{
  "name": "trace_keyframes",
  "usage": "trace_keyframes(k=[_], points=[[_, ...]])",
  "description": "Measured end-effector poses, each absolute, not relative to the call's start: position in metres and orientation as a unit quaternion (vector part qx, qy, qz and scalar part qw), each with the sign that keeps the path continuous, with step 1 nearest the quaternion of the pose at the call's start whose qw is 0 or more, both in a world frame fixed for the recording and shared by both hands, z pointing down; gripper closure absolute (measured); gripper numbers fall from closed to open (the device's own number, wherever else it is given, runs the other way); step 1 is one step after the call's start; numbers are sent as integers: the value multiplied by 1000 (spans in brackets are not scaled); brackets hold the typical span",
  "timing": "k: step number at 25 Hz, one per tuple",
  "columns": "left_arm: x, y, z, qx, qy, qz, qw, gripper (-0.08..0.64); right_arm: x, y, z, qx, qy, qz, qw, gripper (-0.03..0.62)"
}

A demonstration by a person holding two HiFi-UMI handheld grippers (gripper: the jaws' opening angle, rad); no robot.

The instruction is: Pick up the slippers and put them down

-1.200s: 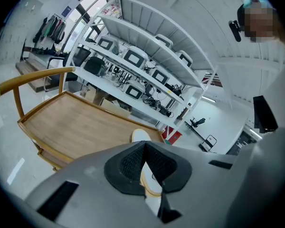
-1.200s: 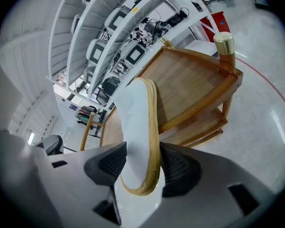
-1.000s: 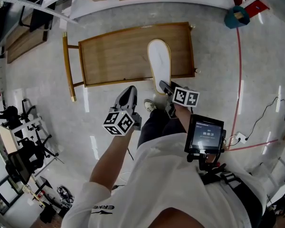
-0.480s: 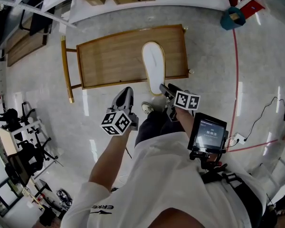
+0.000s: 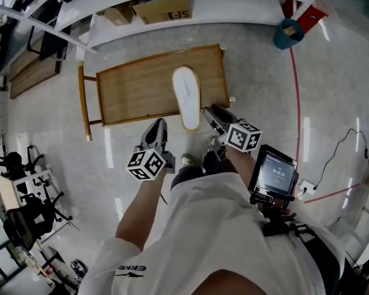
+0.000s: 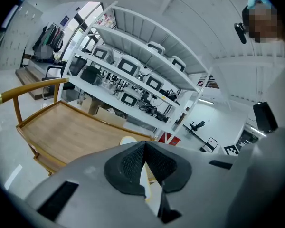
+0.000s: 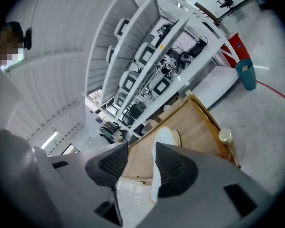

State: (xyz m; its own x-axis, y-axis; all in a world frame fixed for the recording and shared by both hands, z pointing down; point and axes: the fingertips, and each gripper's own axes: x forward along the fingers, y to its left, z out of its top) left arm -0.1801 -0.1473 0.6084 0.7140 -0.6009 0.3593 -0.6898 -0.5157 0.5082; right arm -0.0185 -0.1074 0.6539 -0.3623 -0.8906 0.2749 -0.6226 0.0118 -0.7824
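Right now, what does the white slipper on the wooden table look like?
The slipper is a long white oval with a thin tan rim, rounded at both ends; no strap shows. It lies flat near the right end of the wooden table, lengthwise across it, its near end sticking out past the table's front edge. Only the table seems to touch it. Its material is hard to tell.

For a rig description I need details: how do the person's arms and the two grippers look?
The left gripper and right gripper are both grey, with black textured pads. Each carries a white cube with black square markers. The person wears a white short-sleeved shirt; the left sleeve bears small dark print.
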Motion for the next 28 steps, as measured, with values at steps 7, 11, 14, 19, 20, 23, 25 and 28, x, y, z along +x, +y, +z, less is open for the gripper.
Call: trace_keyframes(k=[7, 11, 14, 19, 20, 23, 25, 28], points=[[-172, -136, 566, 897, -333, 33, 289, 557, -29, -92, 577, -529, 726, -383, 214, 588], [-176, -114, 544, 908, -311, 2, 279, 557, -47, -65, 543, -515, 739, -362, 240, 588], [-195, -96, 526, 915, -296, -23, 274, 557, -72, -46, 515, -517, 753, -330, 240, 587], [-219, -65, 492, 930, -264, -55, 250, 557, -113, -12, 470, -516, 776, -276, 234, 586], [-222, -59, 485, 933, -256, -61, 245, 557, -119, -6, 463, -519, 778, -268, 233, 586], [-231, -40, 467, 941, -231, -77, 237, 557, -134, 13, 449, -533, 772, -259, 230, 586], [-239, -27, 458, 944, -218, -86, 234, 557, -144, 25, 442, -549, 765, -253, 223, 586], [-250, -8, 448, 947, -202, -96, 231, 557, -157, 47, 434, -565, 761, -237, 214, 586]])
